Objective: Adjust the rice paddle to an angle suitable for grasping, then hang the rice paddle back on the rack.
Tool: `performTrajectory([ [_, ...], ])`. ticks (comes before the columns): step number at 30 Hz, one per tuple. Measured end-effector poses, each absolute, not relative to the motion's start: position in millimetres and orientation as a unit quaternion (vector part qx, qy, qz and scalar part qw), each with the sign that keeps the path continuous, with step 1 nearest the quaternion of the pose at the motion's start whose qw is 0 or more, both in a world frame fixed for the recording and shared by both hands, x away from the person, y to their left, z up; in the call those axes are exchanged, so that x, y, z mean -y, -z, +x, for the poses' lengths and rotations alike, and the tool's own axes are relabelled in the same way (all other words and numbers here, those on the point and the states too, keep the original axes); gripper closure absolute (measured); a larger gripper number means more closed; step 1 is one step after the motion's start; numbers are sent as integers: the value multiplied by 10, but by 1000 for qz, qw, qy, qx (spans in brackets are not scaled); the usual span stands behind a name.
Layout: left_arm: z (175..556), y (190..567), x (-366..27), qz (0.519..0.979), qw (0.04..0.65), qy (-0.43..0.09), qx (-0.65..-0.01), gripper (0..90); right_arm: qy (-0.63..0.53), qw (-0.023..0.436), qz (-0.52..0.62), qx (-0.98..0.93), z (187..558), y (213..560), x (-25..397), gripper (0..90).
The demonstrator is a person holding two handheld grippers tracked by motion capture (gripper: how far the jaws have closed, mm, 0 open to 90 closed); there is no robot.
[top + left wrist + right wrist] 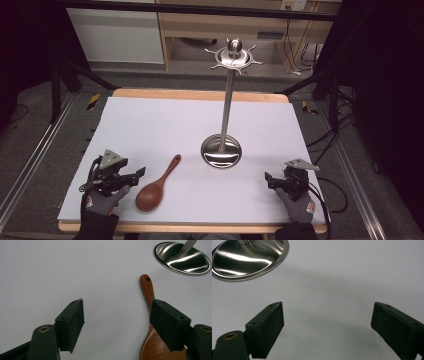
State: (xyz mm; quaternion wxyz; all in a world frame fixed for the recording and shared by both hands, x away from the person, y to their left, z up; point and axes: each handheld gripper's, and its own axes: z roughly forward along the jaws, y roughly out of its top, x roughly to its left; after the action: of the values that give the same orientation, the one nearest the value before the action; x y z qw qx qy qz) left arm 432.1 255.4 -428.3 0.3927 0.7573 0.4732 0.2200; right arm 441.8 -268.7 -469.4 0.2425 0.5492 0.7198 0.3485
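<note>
— High view first: we see the wooden spoon point(156, 186) lying flat on the white table point(150, 125), bowl toward us, just beside the left gripper point(134, 176).

— Agreed. Our left gripper view has its jaws spread wide, nothing between them. The right gripper point(270, 180) is spread too, well apart from the steel stand point(221, 150) mid-table.

Spoon point(156, 184) lies left of stand point(222, 150).
</note>
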Motion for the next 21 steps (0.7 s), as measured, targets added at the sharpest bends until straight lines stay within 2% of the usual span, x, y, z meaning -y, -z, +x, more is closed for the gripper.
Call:
performTrajectory([
  [21,4497,4089,-2225,790,371,-201,-444,294,-341,243,550,-722,4399,4694,2688,114],
])
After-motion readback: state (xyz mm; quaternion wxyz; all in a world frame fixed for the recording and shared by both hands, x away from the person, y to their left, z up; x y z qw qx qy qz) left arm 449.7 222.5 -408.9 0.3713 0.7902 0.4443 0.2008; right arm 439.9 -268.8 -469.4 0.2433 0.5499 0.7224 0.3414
